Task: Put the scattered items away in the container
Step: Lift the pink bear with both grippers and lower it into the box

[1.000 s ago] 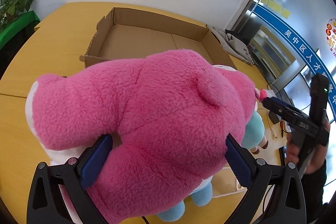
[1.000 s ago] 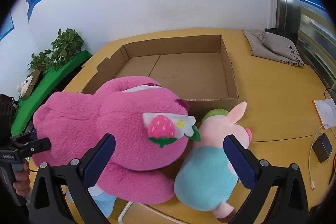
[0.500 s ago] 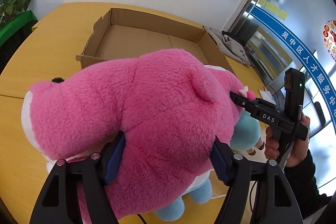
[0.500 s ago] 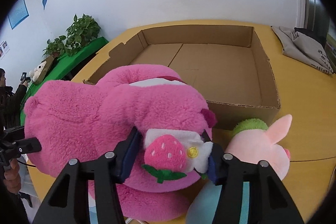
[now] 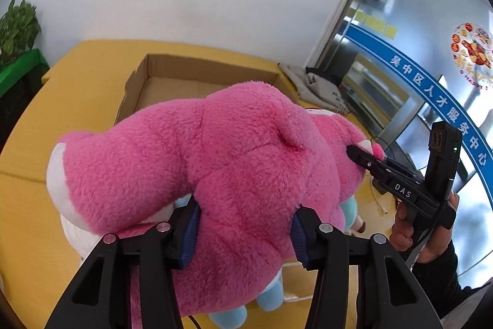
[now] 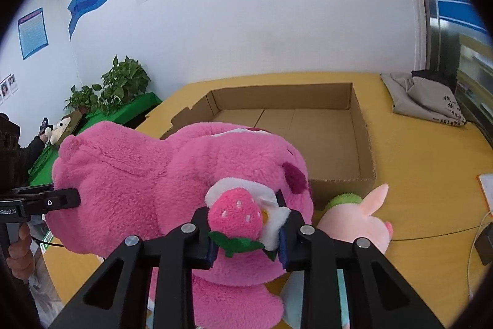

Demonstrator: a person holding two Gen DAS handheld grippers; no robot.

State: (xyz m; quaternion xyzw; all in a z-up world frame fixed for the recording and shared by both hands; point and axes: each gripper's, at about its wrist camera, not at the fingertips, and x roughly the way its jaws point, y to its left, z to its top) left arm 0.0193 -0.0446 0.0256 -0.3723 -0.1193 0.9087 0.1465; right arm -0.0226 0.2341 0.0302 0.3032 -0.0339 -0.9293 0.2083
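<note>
A big pink plush bear (image 5: 215,159) (image 6: 138,174) hangs between both grippers, just in front of the open cardboard box (image 5: 197,68) (image 6: 363,144). My left gripper (image 5: 245,224) is closing, and its blue pads sink into the bear's lower body. My right gripper (image 6: 246,236) is also closing, and its pads pinch the strawberry patch (image 6: 234,215) on the bear's head. In the left wrist view the right gripper (image 5: 360,154) bites the far end of the bear. A small pig plush in teal (image 6: 354,224) lies on the table beside the bear.
The yellow table (image 6: 416,168) carries a grey cloth bag (image 6: 425,100) at the back right and a charger with its cable (image 6: 483,239) at the right edge. Potted plants (image 6: 123,82) stand at the far left. A person's hand (image 5: 403,230) holds the right gripper's handle.
Both pairs of jaws went from wide open to pressed into the bear. The bear has risen off the table, and the box now sits lower behind it.
</note>
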